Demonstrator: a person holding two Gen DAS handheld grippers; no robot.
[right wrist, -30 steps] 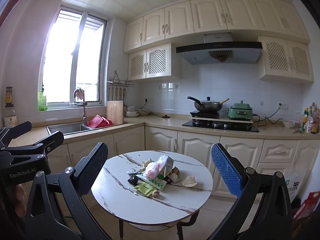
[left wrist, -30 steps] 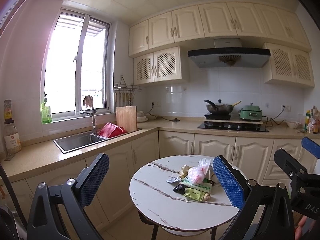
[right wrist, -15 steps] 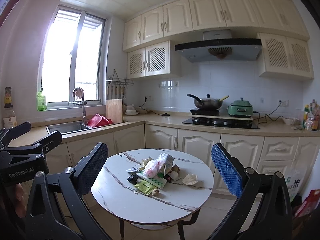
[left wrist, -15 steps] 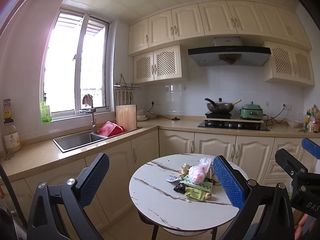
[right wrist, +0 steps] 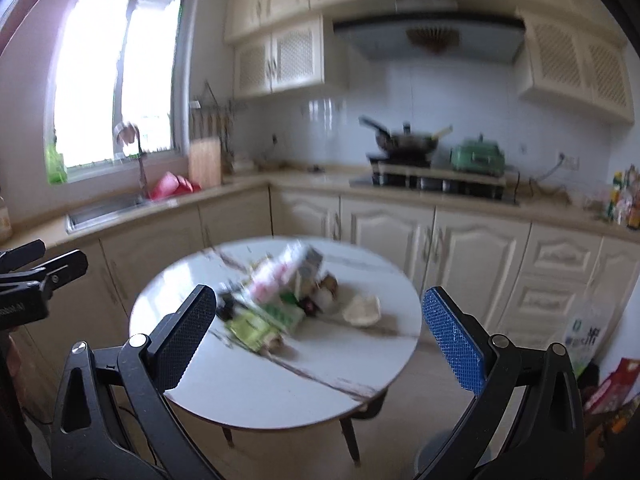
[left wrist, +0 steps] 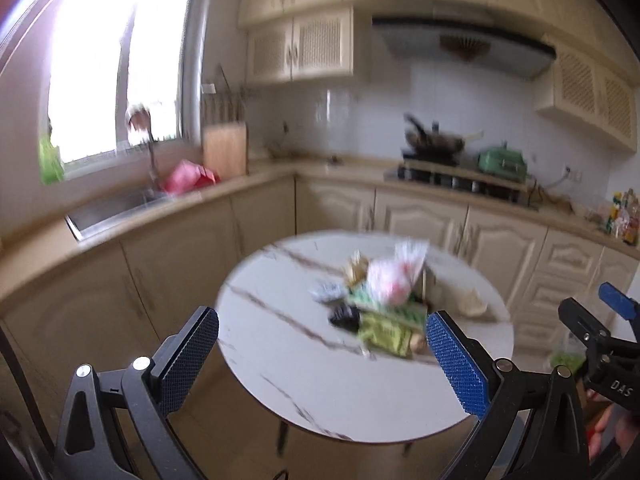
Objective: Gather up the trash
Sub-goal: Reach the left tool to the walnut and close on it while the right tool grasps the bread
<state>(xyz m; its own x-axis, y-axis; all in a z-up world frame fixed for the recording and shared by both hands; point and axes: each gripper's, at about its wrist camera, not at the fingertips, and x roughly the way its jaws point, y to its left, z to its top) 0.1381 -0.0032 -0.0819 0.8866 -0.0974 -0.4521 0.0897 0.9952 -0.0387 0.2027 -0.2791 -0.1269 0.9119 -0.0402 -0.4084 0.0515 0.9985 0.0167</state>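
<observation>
both views have tipped down and blurred, the round table (left wrist: 320,392) and trash pile (right wrist: 276,300) now nearer.

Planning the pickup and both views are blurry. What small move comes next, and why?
Probably bring the right gripper closer to the trash pile on the table: both grippers are open and empty, well short of it.

A dark wok (right wrist: 406,141) and a green cooker (right wrist: 477,157) sit on the stove, a wooden cutting board (left wrist: 224,150) leans beside the steel sink (left wrist: 114,209), and a range hood (right wrist: 428,38) hangs under cream cabinets (right wrist: 280,56).
</observation>
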